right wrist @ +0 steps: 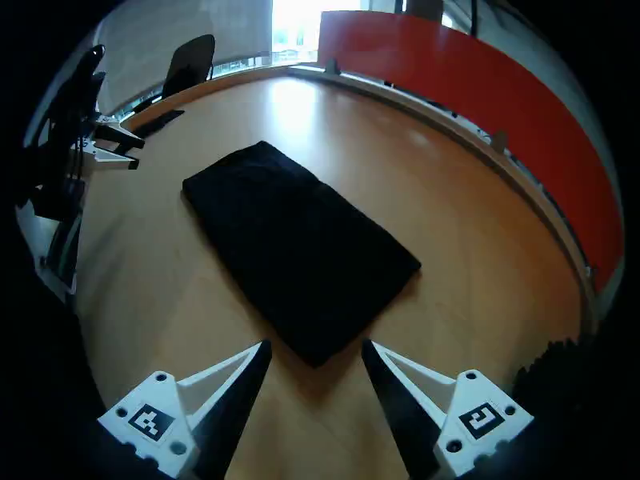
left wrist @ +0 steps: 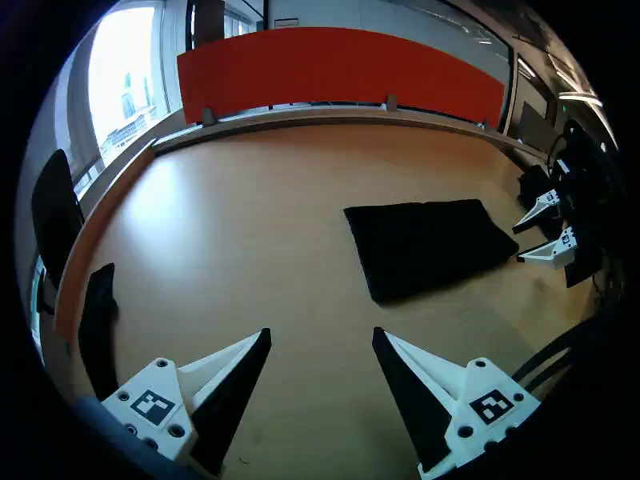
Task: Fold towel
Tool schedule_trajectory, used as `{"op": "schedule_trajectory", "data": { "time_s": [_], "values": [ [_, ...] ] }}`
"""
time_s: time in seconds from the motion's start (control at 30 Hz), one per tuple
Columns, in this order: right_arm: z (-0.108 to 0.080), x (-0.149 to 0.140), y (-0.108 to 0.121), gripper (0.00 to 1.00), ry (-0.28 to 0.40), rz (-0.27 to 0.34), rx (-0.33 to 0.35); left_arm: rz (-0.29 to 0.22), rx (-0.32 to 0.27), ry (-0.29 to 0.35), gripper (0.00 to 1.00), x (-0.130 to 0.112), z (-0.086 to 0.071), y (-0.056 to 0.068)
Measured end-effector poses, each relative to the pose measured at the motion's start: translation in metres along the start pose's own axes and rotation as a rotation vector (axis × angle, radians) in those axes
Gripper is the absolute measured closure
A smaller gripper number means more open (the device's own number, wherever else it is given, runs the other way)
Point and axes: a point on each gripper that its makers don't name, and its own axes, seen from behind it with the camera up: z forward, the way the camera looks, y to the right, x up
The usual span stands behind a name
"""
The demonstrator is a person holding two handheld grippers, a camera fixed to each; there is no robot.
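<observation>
A black towel [left wrist: 428,244] lies flat on the pale wooden worktop [left wrist: 240,224], folded into a thick oblong. In the left gripper view it sits to the right of centre, well ahead of the left gripper [left wrist: 320,332]. That gripper's jaws stand wide open with bare worktop between them and nothing held.

At the towel's far right edge in the same view is the right gripper [left wrist: 518,244]. Its two white fingers point at the cloth, with their tips just beside the edge. Whether they touch it cannot be told.

In the right gripper view the towel runs diagonally away from the camera, and its near corner reaches into the gap between that gripper's fingers. The jaws are wide open. Neither finger presses on the cloth, and they hold nothing. The left gripper shows at the upper left of this view, apart from the towel's far end, with its jaws parted.

A long red screen [left wrist: 336,68] stands along the worktop's far edge. A dark chair [left wrist: 56,208] stands at the left edge, below a bright window [left wrist: 124,80].
</observation>
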Motion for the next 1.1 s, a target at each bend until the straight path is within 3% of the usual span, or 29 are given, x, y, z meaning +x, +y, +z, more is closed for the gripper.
{"op": "schedule_trajectory", "data": {
  "time_s": [0.47, 0.73, 0.97, 1.1],
  "values": [
    [0.002, -0.007, 0.002, 0.56, -0.032, -0.011, 0.008, -0.017, 0.011, 0.017, 0.06, -0.013, -0.007, -0.007],
    [0.001, -0.01, -0.002, 0.56, -0.051, -0.021, 0.025, -0.021, 0.011, 0.024, 0.06, -0.015, -0.013, -0.009],
    [0.002, -0.014, 0.0, 0.87, -0.063, -0.023, 0.018, -0.021, 0.009, 0.025, 0.06, -0.017, -0.015, -0.009],
    [0.001, -0.013, 0.001, 0.94, -0.061, -0.012, 0.016, -0.02, 0.007, 0.027, 0.06, -0.017, -0.016, -0.008]
  ]
}}
